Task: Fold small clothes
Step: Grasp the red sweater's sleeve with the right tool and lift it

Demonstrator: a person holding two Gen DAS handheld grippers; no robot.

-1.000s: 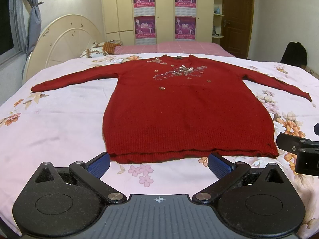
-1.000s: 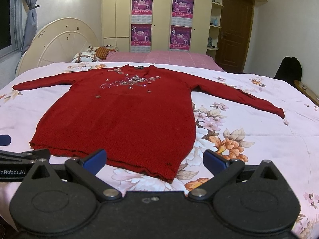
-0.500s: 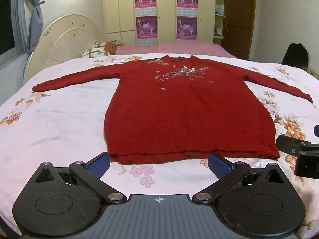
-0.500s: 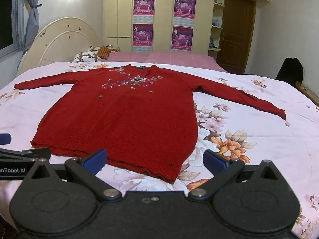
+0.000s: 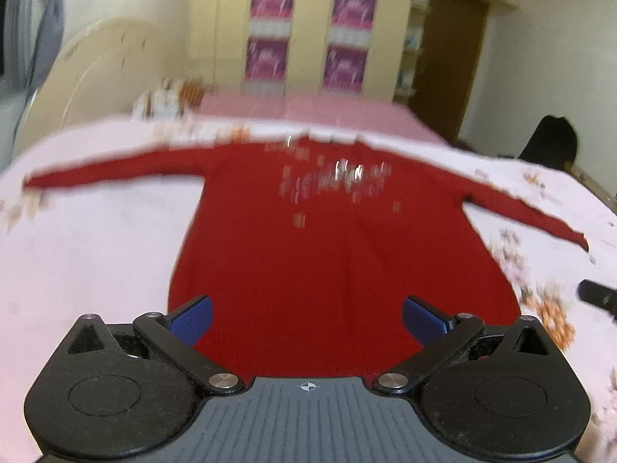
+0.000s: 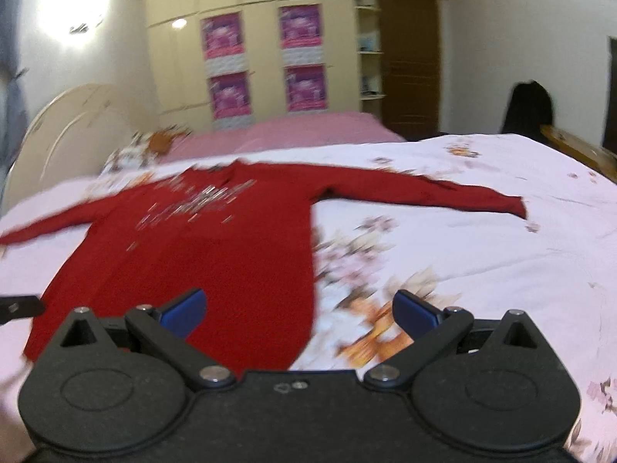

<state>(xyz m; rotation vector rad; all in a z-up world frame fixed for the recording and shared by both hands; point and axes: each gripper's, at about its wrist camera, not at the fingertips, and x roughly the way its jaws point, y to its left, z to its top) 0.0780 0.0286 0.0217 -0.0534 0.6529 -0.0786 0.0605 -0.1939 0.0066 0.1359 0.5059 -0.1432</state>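
Left gripper (image 5: 306,318): jaws spread wide, nothing between them. Blue ribbed pads (image 5: 191,322) on black matte linkage arms with silver pivot pins; grey ridged body plate behind. It sits over the lower body of the red sweater (image 5: 331,254), hem hidden under the gripper body.

Right gripper (image 6: 299,312): also spread wide, empty. Same blue pads (image 6: 183,310), black textured housing with two round discs. It straddles the sweater's right side edge: left pad over red knit, right pad over the bedsheet (image 6: 482,254).

Sweater: red knit, long body, lying flat and face up on the bed, both sleeves stretched out sideways. Shiny sequin-like trim (image 6: 204,200) scattered across the chest, below the neckline.

Bedsheet: pale pink, printed with orange and brown flowers.

Beyond: cream rounded headboard (image 5: 96,61), cream wardrobe (image 6: 250,42) with four magenta posters (image 6: 302,25); poster text too blurred to read. Both views motion-blurred.
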